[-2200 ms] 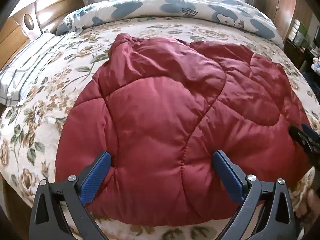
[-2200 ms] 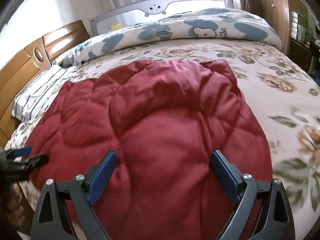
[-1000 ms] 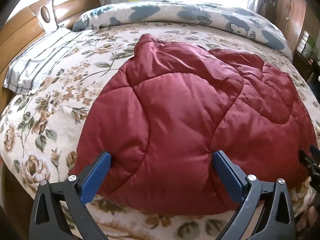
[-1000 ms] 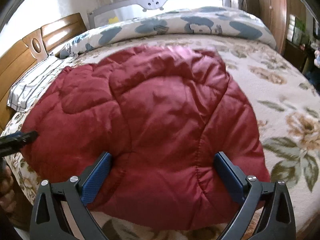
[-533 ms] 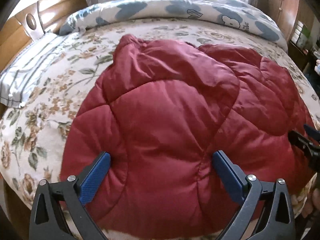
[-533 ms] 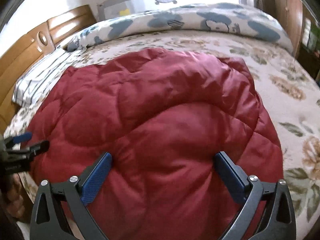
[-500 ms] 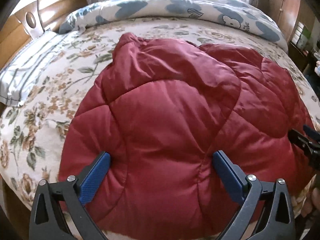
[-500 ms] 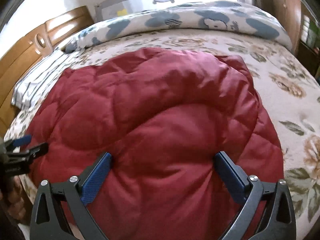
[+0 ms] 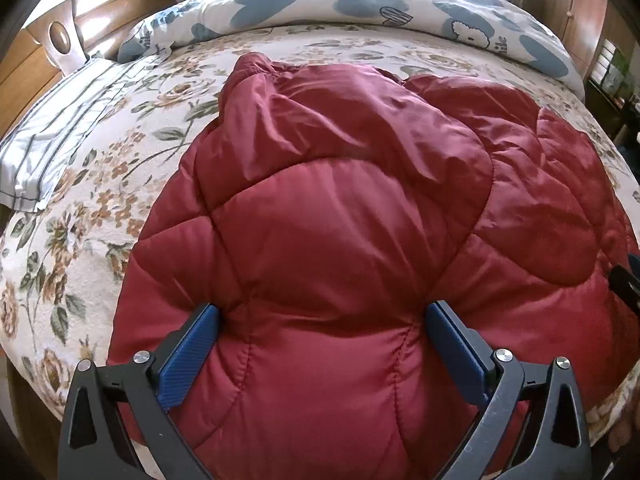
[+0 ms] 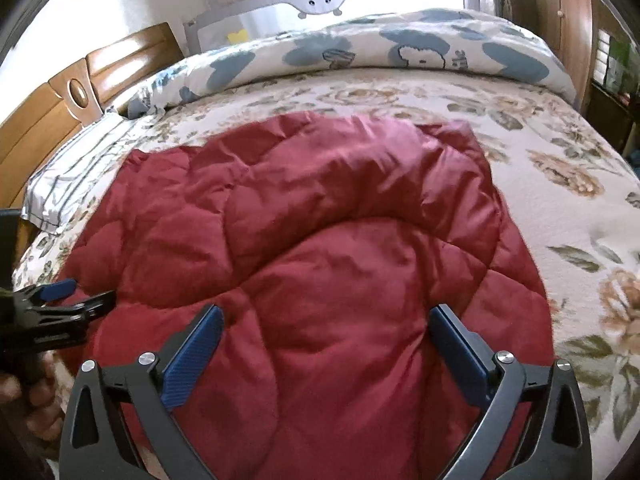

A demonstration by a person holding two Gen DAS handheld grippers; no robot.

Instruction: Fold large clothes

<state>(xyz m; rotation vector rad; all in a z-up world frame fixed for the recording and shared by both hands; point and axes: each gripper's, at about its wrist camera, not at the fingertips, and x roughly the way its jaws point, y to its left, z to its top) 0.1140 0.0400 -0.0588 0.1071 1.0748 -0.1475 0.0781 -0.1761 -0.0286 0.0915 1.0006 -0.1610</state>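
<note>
1. Progress: red quilted jacket lies on the flowered bedspread, bunched into a rounded heap w/ its near edge at the 6 o'clock side of the bed. Looks part-folded at best: an upper layer is doubled over toward 12 o'clock, a cuff-like end pokes out at 11 in the left view, edges uneven. Can't tell how many folds are in.
2. Left to do (my read): square the layers, make at least one more fold, flatten.
3. Left gripper: jaws spread wide, blue pads astride the jacket's near bulge, fabric swelling up btwn them. Not pinching; pad contact w/ fabric unclear.
4. Right gripper: same, jaws wide apart over the near edge, nothing clamped.
5. In the right view the left gripper shows at 9 o'clock, at the jacket's left edge, also apart.
6. Surroundings: blue-patterned duvet at 12, striped pillow at 10, wooden headboard behind it.
</note>
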